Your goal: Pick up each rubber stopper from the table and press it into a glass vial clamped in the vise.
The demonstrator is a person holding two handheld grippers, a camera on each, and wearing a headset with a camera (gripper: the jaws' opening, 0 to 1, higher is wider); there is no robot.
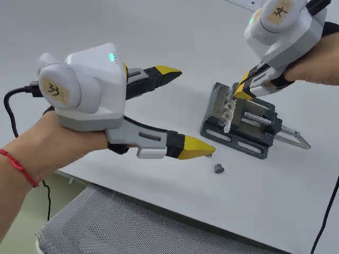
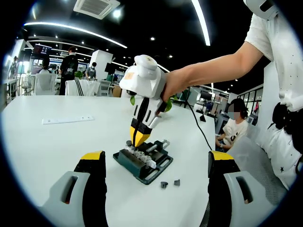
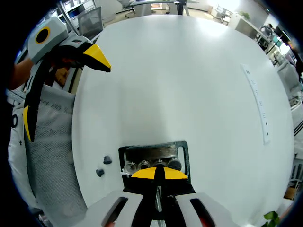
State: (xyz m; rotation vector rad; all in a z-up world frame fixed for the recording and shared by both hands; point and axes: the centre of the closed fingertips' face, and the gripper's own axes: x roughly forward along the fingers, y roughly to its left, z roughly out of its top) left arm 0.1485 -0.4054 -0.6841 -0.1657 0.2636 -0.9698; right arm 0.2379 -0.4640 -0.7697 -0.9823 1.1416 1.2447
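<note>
A dark vise (image 1: 249, 138) (image 2: 152, 169) (image 3: 154, 150) stands on the white table and clamps a row of glass vials (image 1: 229, 110) (image 3: 136, 166). One vial at the end of the row carries a dark stopper (image 3: 175, 164) (image 2: 129, 143). My right gripper (image 1: 242, 93) (image 2: 138, 138) (image 3: 158, 173) is shut, with its yellow tips right on top of the vials. Two loose rubber stoppers (image 2: 164, 185) (image 3: 107, 160) lie on the table beside the vise; one stopper (image 1: 218, 169) sits just below my left gripper's lower jaw. That left gripper (image 1: 185, 108) (image 2: 156, 156) hovers open and empty, left of the vise.
The table's near edge runs diagonally, with a grey mesh chair (image 1: 106, 222) below it. A thin white strip (image 2: 68, 120) (image 3: 258, 101) lies farther out on the table. A cable (image 1: 324, 222) hangs at the right. People sit and stand in the background.
</note>
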